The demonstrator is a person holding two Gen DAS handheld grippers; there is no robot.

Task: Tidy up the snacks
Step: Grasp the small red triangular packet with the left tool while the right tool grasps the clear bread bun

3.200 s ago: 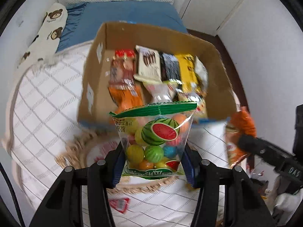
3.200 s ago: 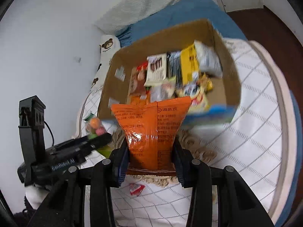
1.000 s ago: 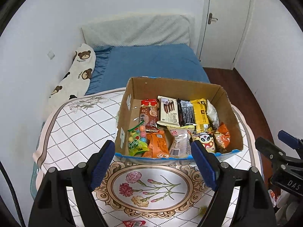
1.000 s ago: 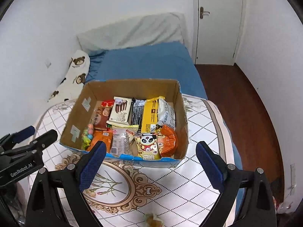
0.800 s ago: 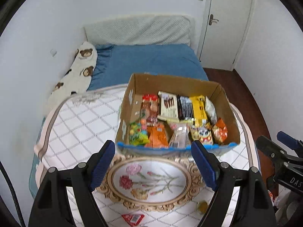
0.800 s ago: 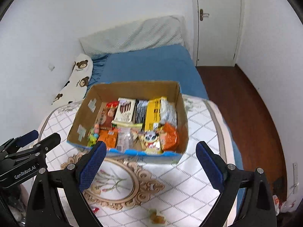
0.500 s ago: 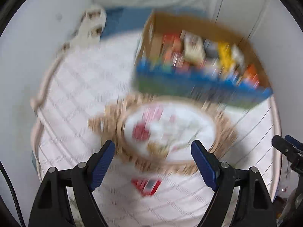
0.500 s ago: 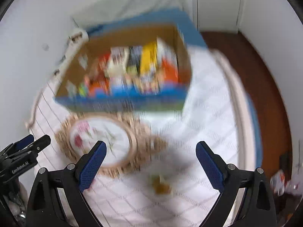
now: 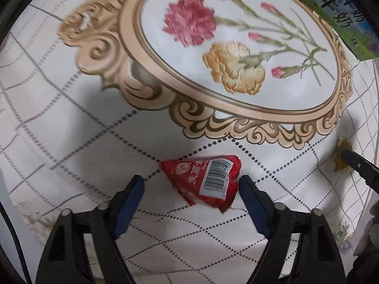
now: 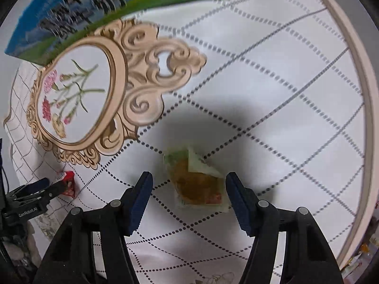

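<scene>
A small red triangular snack packet [image 9: 206, 181] with a barcode lies flat on the tablecloth. My left gripper [image 9: 191, 184] is open low over it, one jaw on each side. A small clear packet [image 10: 195, 181] with brown and green contents lies on the cloth. My right gripper [image 10: 188, 181] is open low over it, jaws on each side. The red packet [image 10: 68, 181] and left gripper also show in the right wrist view. The brown packet [image 9: 341, 153] shows at the right edge of the left wrist view.
The snack box's blue and green front wall [image 10: 94, 9] stands at the far side; it also shows in the left wrist view [image 9: 336, 16]. A flower medallion [image 9: 236, 52] is printed on the white checked tablecloth. The round table's edge [image 10: 364, 118] runs along the right.
Both grippers have dropped from high above the table down to the cloth. Each open gripper now brackets a small packet. The box has slid out to the top of both views.
</scene>
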